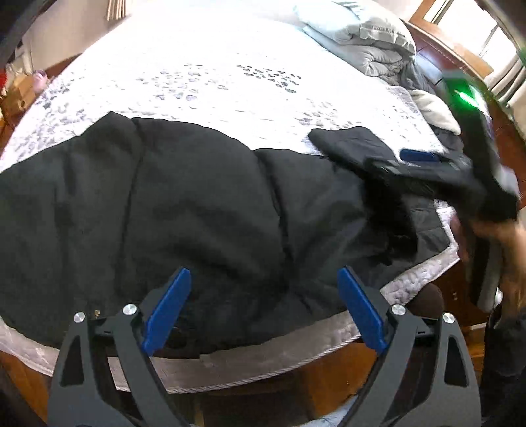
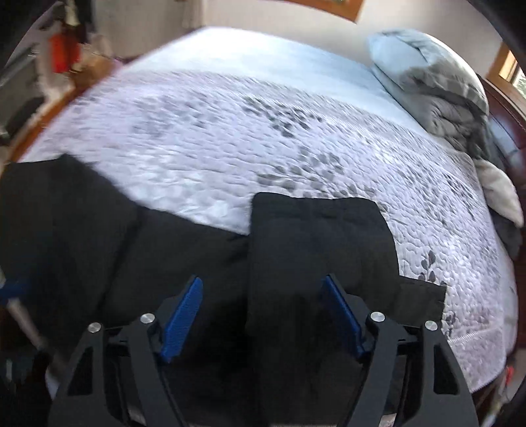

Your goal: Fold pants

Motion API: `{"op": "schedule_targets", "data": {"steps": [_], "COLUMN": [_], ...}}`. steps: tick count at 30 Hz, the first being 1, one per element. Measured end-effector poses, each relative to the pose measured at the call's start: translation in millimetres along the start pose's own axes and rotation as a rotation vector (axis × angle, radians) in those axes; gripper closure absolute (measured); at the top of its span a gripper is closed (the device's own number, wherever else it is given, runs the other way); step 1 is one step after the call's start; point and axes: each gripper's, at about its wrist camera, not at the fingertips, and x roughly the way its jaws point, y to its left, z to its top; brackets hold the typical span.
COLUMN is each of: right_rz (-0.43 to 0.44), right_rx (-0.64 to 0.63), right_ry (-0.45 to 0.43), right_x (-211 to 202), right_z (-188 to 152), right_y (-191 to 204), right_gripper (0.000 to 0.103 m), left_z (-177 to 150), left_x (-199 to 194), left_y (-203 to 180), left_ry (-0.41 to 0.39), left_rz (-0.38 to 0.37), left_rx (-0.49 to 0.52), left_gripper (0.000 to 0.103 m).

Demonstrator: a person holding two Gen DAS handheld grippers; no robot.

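Pants (image 1: 197, 210), black, spread lengthwise along the near edge of a bed (image 1: 203, 75), on its white quilt with grey leaf print.

Left gripper (image 1: 263, 308): jaws spread wide, blue pads apart, nothing between them; poised over the near middle of the pants, contact with the cloth not discernible.

Right gripper (image 2: 261, 317): jaws likewise apart and holding nothing; directly ahead of them lies a pant end (image 2: 315, 236), turned back over the rest of the garment, its far edge on the quilt. In the left view this gripper appears at right, blurred, just above the folded end.

Far right: grey pillow (image 1: 371, 29) and crumpled grey bedding (image 1: 384, 56) at the head of the bed. Wooden bed frame (image 1: 335, 368) visible beneath the near mattress edge. Left background cluttered and blurred; items not identifiable.
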Motion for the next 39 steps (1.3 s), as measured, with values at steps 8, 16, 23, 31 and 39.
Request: {"op": "schedule_targets", "data": {"steps": [8,16,23,31,39], "right_rz": [-0.315,-0.273,-0.151,-0.022,0.004], "right_rx": [-0.063,0.07,0.234,0.534,0.739], "right_ry": [0.188,0.195,0.059,-0.098,-0.05], "right_x": [70,79,19,-53,-41], "right_z": [16,28,15,-50,-140], "right_y": [17,-6,-44,-140,-197], "right_gripper": [0.036,0.097,0.099,0.099,0.087], "left_z": [-7,-12,-14,-17,-23], "left_x": [1,1,3,2,5], "left_y": [6,15,22,-6,-46], "left_ry": [0.007,0.009,0.023,0.017,0.045], "left_rz": [-0.03,-0.038,-0.055,-0.033,-0.022], "left_rx": [0.009,-0.016,-0.068,-0.005,0.11], "left_gripper": [0.011,0.01,0.009,0.009,0.009]}}
